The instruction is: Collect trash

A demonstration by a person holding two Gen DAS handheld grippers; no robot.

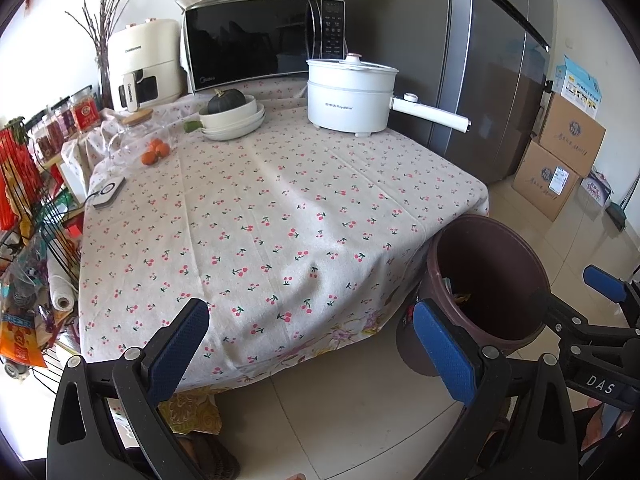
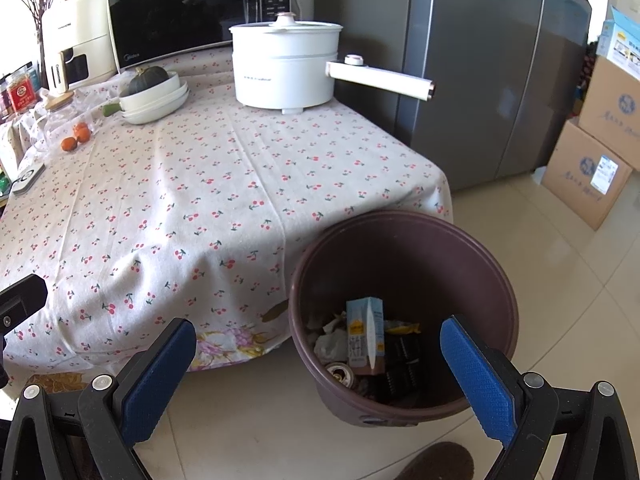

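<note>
A dark brown trash bin (image 2: pixel 400 240) stands on the floor at the table's near right corner; it also shows in the left wrist view (image 1: pixel 486 240). Inside lie a milk carton (image 2: pixel 366 332), crumpled white paper (image 2: pixel 330 344), a can (image 2: pixel 340 374) and dark wrappers (image 2: pixel 404 364). My right gripper (image 2: pixel 316 364) is open and empty, just above and in front of the bin. My left gripper (image 1: pixel 314 344) is open and empty, at the table's front edge, left of the bin. The right gripper (image 1: pixel 600 300) shows at the right edge of the left wrist view.
A table with a cherry-print cloth (image 1: pixel 280 200) carries a white electric pot (image 1: pixel 348 96), stacked bowls with a squash (image 1: pixel 232 114), oranges (image 1: pixel 154 152), a microwave (image 1: pixel 260 44) and an air fryer (image 1: pixel 144 64). A fridge (image 2: pixel 480 60) and cardboard boxes (image 2: pixel 592 168) stand right. A wire rack (image 1: pixel 36 240) stands left.
</note>
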